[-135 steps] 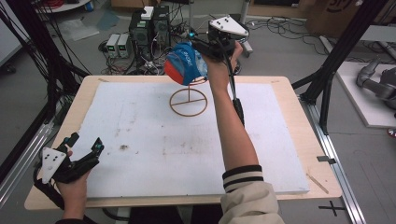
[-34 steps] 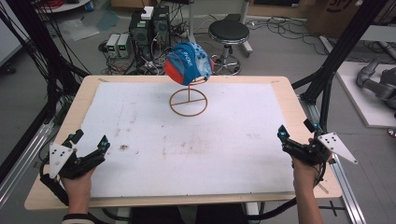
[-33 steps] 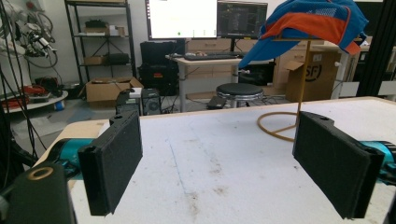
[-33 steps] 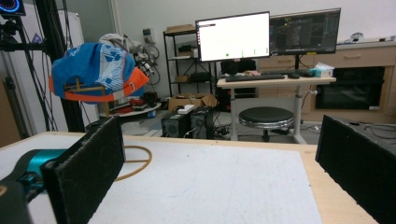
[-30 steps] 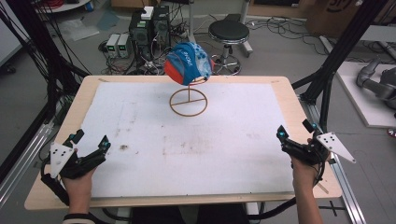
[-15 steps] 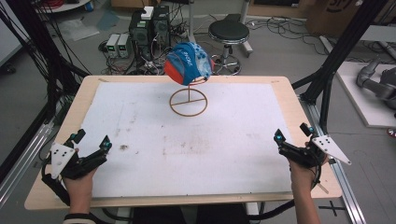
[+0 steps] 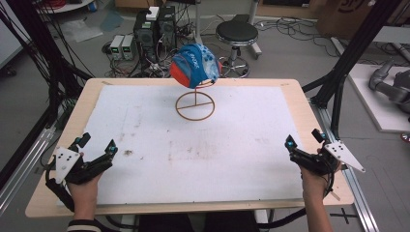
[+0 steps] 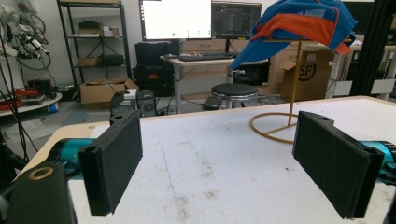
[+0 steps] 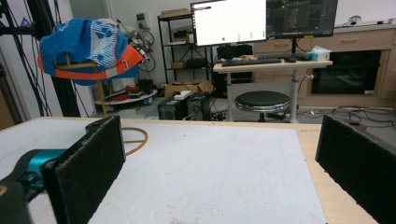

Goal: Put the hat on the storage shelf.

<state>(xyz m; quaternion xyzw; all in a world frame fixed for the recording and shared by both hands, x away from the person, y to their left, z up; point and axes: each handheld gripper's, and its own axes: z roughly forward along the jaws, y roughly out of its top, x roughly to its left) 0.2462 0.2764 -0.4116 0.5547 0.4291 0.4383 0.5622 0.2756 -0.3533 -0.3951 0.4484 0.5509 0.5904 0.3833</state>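
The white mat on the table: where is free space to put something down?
The white mat is bare between the left gripper and right gripper, up to the stand. The far middle is crowded, where the cap hangs on the stand.

High view down over the table (image 7: 290, 96); both gripper views low, near, toward the cap stand (image 8: 285, 93).

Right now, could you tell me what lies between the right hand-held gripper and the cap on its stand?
Nothing: in the high view, bare, stained white table cover separates the right hand-held gripper from the cap.
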